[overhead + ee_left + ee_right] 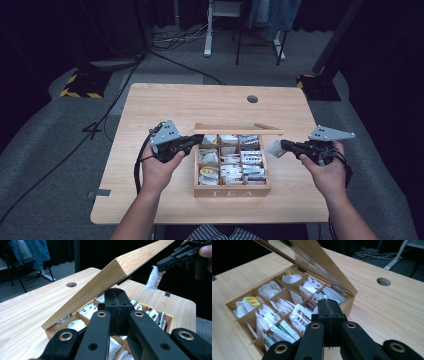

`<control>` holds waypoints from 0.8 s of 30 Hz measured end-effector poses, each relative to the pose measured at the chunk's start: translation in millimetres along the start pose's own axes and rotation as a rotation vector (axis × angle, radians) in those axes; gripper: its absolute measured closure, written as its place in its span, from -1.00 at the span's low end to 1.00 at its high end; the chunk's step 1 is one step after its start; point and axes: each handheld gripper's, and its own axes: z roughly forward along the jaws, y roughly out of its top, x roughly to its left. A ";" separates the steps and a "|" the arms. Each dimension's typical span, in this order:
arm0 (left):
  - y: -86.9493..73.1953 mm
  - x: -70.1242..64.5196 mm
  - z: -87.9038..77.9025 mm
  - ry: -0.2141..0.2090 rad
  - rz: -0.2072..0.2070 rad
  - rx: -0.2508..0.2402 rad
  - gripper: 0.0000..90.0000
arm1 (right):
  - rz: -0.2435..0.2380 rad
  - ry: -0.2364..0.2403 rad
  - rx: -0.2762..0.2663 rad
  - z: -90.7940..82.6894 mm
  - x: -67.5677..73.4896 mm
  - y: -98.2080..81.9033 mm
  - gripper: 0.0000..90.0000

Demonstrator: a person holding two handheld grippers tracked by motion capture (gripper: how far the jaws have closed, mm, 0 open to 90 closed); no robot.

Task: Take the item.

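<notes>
The right hand-held gripper [283,146] was pinching a white tea bag packet [274,148] between its jaws, just off the right side of the wooden tea box [232,189] and clear of the bench [150,100] beneath. In the left gripper view the same packet [154,278] hung down from the jaw tips, its long axis roughly vertical, with the raised lid [110,277] between it and the camera. The packet lay at the very tip of the right hand-held gripper, on the side facing the box, so the open compartments were a short way to the left of it in the high view. The right hand was plainly the nearer one to the packet. The left hand-held gripper [197,140] was pressed together with nothing visible between its jaws, its tip resting at the left rear corner of the box below the lid [238,131], which stood propped open along the back edge. Judging by this, the coming move turned on that sideways gap between packet and box.
</notes>
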 end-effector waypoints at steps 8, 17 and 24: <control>-0.2 0.7 0.3 -0.002 -0.003 0.003 1.00 | 0.015 -0.064 0.030 1.4 -23.6 -8.2 1.00; -0.3 1.2 0.3 -0.005 -0.006 0.004 1.00 | 0.046 -0.101 0.061 5.6 -46.6 -19.9 1.00; -0.2 1.3 0.2 -0.007 -0.007 0.006 1.00 | 0.055 -0.125 0.099 11.5 -58.7 -30.8 1.00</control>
